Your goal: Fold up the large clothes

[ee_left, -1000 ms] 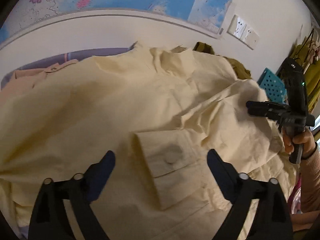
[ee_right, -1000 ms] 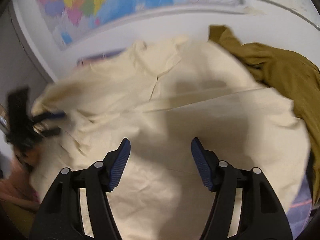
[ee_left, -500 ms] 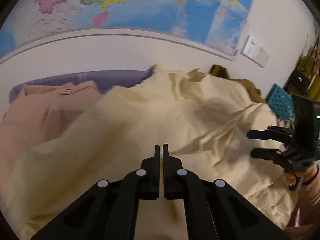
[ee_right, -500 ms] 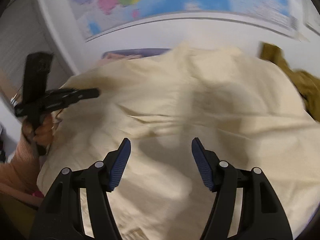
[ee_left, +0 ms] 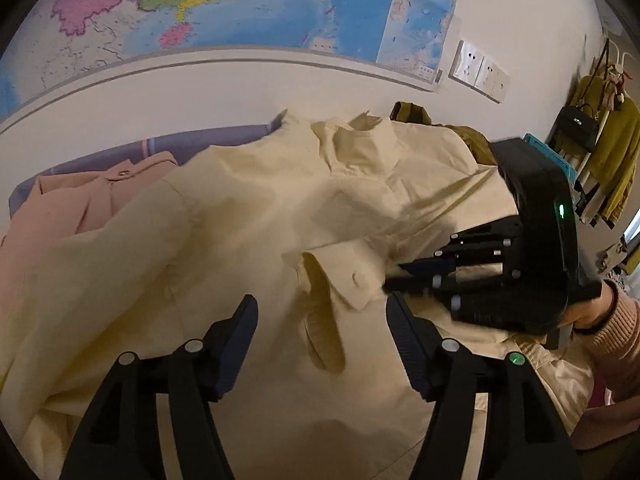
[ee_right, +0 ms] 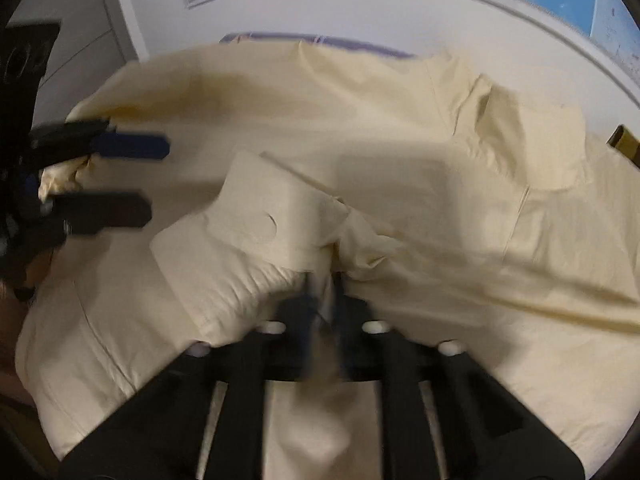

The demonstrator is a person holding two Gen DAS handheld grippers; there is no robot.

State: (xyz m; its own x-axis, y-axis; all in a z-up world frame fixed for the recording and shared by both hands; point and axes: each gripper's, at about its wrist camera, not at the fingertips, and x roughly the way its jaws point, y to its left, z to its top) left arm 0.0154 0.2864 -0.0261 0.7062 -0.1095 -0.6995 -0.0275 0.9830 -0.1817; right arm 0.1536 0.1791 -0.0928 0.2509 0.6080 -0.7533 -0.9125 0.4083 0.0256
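Observation:
A large cream shirt (ee_left: 248, 224) lies spread on the surface, collar (ee_left: 360, 140) toward the wall. Its buttoned sleeve cuff (ee_left: 344, 276) lies on the body. My left gripper (ee_left: 322, 332) is open and empty just in front of the cuff. My right gripper (ee_right: 322, 292) is shut on the sleeve cloth next to the cuff (ee_right: 256, 220); in the left wrist view it (ee_left: 400, 278) comes in from the right. In the right wrist view the left gripper (ee_right: 140, 180) shows open at the left, over the shirt (ee_right: 400, 128).
A pink garment (ee_left: 72, 200) lies at the left on a purple cover (ee_left: 200, 140). An olive garment (ee_left: 464, 132) lies behind the shirt at the right. A wall with a map (ee_left: 240, 0) bounds the back. A blue crate (ee_left: 552, 156) and hanging clothes (ee_left: 608, 148) are at the far right.
My left gripper, shut half a second ago, has opened. My right gripper has moved in to the cuff and shut on the sleeve.

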